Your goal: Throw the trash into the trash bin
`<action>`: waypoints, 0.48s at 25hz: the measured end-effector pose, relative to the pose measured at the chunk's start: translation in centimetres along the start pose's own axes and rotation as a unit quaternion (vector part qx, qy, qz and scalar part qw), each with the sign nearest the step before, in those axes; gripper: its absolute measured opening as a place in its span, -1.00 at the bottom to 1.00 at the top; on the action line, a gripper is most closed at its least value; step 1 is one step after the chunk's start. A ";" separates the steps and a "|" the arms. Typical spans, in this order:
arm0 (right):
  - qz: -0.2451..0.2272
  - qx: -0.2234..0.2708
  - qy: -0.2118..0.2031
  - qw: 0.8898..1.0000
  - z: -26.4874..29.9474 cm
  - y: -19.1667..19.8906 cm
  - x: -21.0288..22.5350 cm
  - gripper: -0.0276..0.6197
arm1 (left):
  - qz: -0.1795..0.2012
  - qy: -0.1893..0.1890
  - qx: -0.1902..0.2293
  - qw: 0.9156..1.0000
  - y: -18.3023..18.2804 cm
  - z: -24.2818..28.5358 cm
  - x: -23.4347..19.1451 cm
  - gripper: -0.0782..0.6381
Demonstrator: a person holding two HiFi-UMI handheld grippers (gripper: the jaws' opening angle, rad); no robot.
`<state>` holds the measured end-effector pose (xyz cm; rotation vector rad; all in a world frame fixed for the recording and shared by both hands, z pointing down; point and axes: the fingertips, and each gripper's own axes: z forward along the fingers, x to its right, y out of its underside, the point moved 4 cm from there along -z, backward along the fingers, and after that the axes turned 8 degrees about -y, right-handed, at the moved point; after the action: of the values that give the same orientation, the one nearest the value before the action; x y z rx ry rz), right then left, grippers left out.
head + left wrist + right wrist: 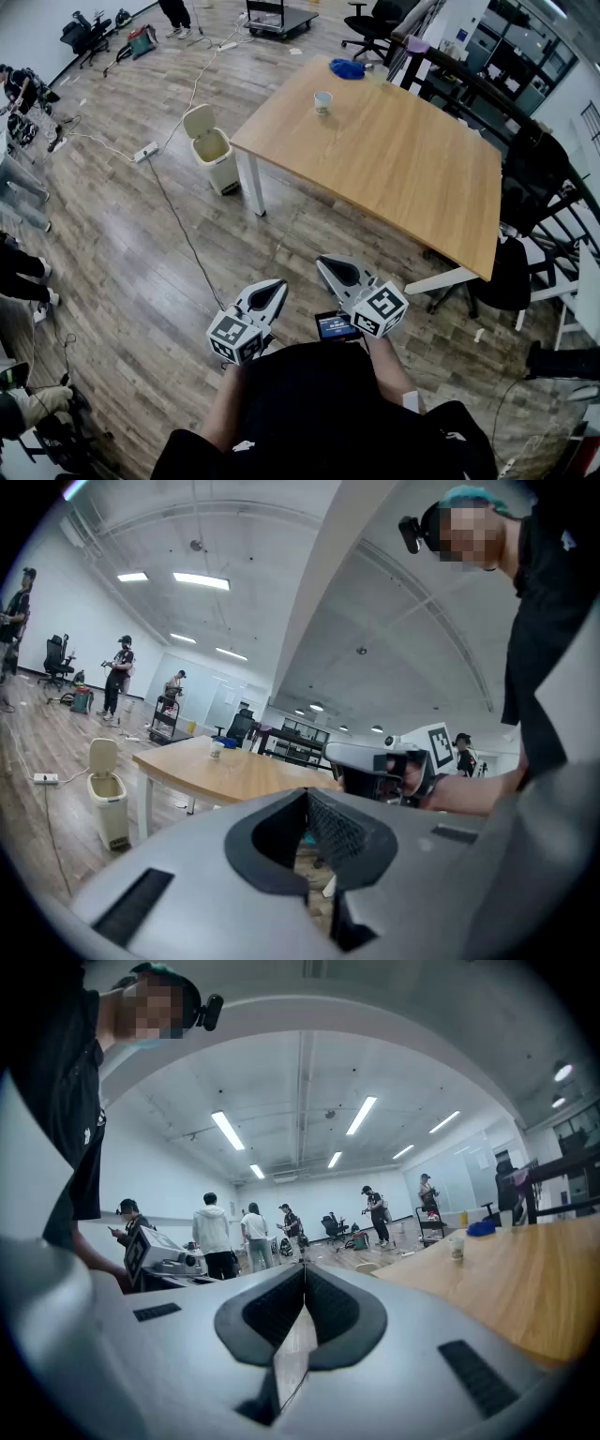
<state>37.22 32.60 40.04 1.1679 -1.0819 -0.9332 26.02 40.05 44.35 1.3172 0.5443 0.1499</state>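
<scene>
A white paper cup (pixel 322 101) stands on the far part of the wooden table (pixel 394 169), with a crumpled blue thing (pixel 348 68) beyond it near the far edge. The cream trash bin (pixel 212 148) stands on the floor at the table's left corner with its lid up. My left gripper (pixel 279 284) and right gripper (pixel 321 262) hang side by side close to my body, well short of the table. Both are shut with nothing between the jaws. The left gripper (pixel 307 793) looks toward the bin (pixel 106 794) and the cup (pixel 216 750). The right gripper (pixel 305 1267) sees the cup (pixel 457 1249) to its right.
Cables and a power strip (pixel 145 152) lie on the wood floor left of the bin. Black office chairs (pixel 511 272) stand at the table's right side. People stand along the left edge and far back, near a cart (pixel 279 19).
</scene>
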 end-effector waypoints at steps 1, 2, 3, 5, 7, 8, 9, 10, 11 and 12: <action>-0.003 -0.003 0.002 1.000 1.0 -0.2 -0.4 -0.92 | -0.001 -0.002 0.003 1.000 -0.5 -0.6 -1.1 -0.76; -0.005 -0.005 0.005 1.000 1.9 -0.4 -0.8 -0.92 | -0.002 -0.002 0.006 1.000 -1.0 -1.1 -2.2 -0.76; -0.006 -0.006 0.009 1.000 2.8 -0.5 -1.0 -0.92 | -0.003 -0.002 0.010 1.000 -1.4 -1.5 -3.2 -0.76; -0.002 -0.006 0.021 1.000 4.5 -0.5 -1.1 -0.92 | -0.002 0.004 0.014 1.000 -2.2 -2.0 -5.0 -0.76; 0.003 -0.007 0.031 0.999 6.1 -0.2 -1.3 -0.92 | -0.003 0.015 0.011 1.000 -2.5 -2.3 -6.7 -0.76; 0.006 -0.011 0.033 0.999 7.1 0.1 -1.6 -0.92 | -0.005 0.019 0.006 1.000 -2.5 -2.6 -7.5 -0.76; 0.006 -0.017 0.034 0.999 8.1 0.2 -1.8 -0.92 | -0.009 0.020 0.002 1.000 -2.6 -2.8 -8.3 -0.76; 0.005 -0.024 0.034 0.999 8.9 0.2 -1.9 -0.92 | -0.016 0.019 0.001 1.000 -2.7 -3.1 -9.1 -0.76; 0.001 -0.031 0.036 0.999 9.6 -0.1 -1.9 -0.92 | -0.023 0.016 0.002 1.000 -2.8 -3.3 -9.7 -0.76; -0.004 -0.036 0.040 0.999 10.1 -0.5 -1.7 -0.92 | -0.030 0.013 0.004 0.999 -3.0 -3.4 -10.3 -0.76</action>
<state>26.98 31.75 39.86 1.1408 -0.9736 -0.9167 15.00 38.08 44.03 1.3066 0.6063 0.1168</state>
